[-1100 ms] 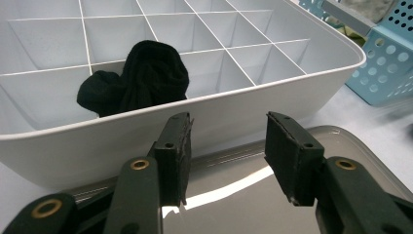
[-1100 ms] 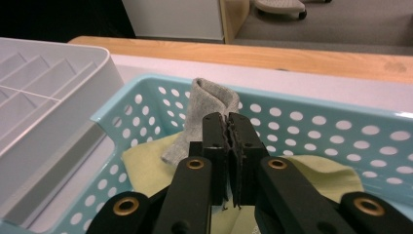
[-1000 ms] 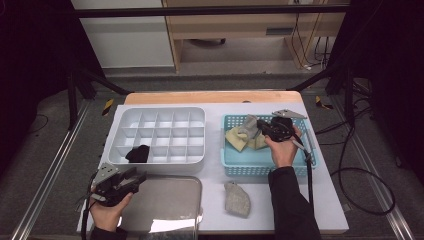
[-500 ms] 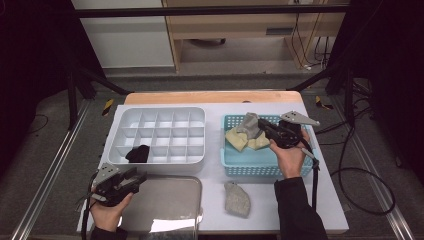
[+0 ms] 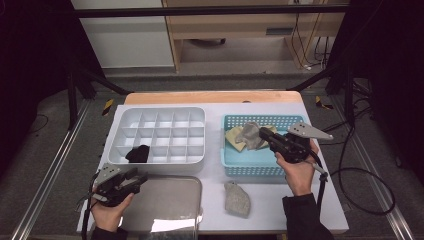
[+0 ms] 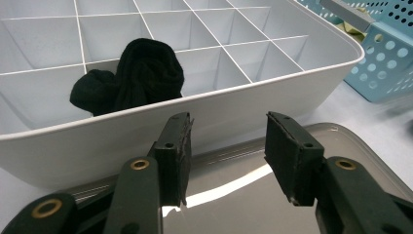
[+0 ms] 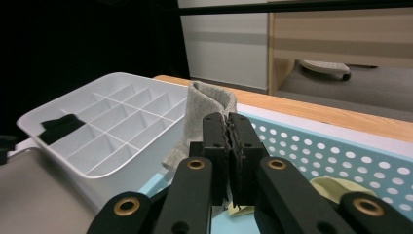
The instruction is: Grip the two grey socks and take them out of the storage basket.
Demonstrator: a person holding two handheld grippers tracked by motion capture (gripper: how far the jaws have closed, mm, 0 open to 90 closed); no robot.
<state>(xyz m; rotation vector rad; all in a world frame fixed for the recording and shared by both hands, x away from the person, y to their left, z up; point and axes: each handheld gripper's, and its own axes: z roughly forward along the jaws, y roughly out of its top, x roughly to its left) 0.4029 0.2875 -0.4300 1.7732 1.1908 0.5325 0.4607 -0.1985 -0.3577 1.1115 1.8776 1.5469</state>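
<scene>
white table (image 5: pixel 320 200), divider tray (image 5: pixel 159 134), basket (image 5: pixel 250 165), lid (image 5: pixel 167 205), sock (image 5: pixel 237 199)

Plastic, cloth and a glossy lid

The compartment box (image 5: pixel 156 135) is smooth white plastic; the blue basket (image 5: pixel 260 162) is perforated plastic. The grey sock (image 7: pixel 207 114) looks soft, matt knit, like the black sock (image 6: pixel 141 75). The lid (image 5: pixel 167 205) shines, the desk (image 5: pixel 215 172) is matt white with a wooden edge.
</scene>
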